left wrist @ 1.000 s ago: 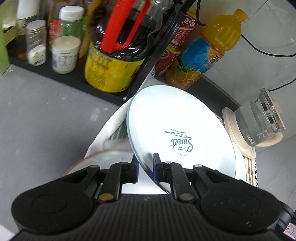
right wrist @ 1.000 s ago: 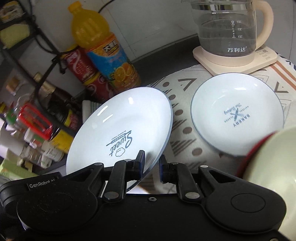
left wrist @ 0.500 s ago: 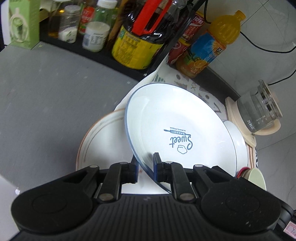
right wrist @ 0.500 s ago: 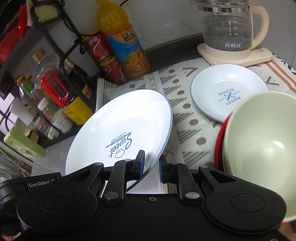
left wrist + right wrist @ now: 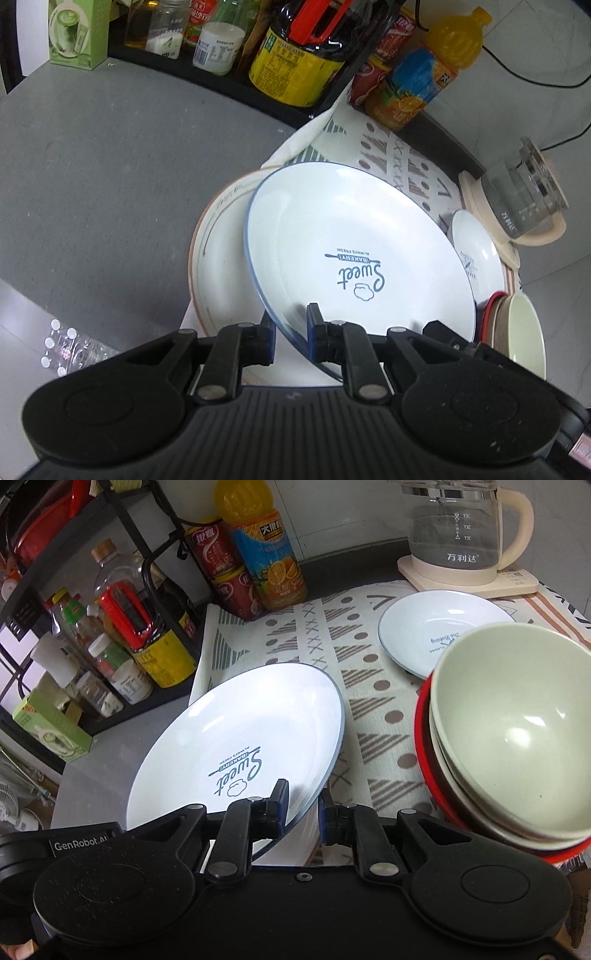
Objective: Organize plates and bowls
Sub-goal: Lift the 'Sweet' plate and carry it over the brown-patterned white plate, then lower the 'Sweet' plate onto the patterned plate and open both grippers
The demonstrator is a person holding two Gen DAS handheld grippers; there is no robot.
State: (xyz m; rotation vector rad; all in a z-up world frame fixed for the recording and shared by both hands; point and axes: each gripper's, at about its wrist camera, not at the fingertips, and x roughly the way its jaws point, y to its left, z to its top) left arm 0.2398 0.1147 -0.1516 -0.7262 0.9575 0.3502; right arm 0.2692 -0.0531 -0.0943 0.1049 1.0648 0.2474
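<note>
Both grippers hold one large white plate (image 5: 354, 243) with a blue rim and "Sweet Bakery" print, tilted above the cloth. My left gripper (image 5: 291, 328) is shut on its near rim; my right gripper (image 5: 303, 805) is shut on the same plate (image 5: 236, 738) at its near rim. Under it lies a bigger cream plate with a brown rim (image 5: 218, 258). A small white plate (image 5: 432, 631) lies near the kettle; it also shows in the left wrist view (image 5: 476, 251). Stacked bowls, pale green on top of red (image 5: 517, 734), stand at the right.
A patterned cloth (image 5: 369, 701) covers the counter. A glass kettle (image 5: 461, 535) on its base stands at the back right. An orange juice bottle (image 5: 269, 554), red cans (image 5: 221, 565) and a black rack of jars and bottles (image 5: 122, 627) line the back left. Grey counter (image 5: 92, 184) lies left.
Both grippers have pulled back and up with the plate. The cream plate beneath, the bowl stack and more of the cloth have come into view.
</note>
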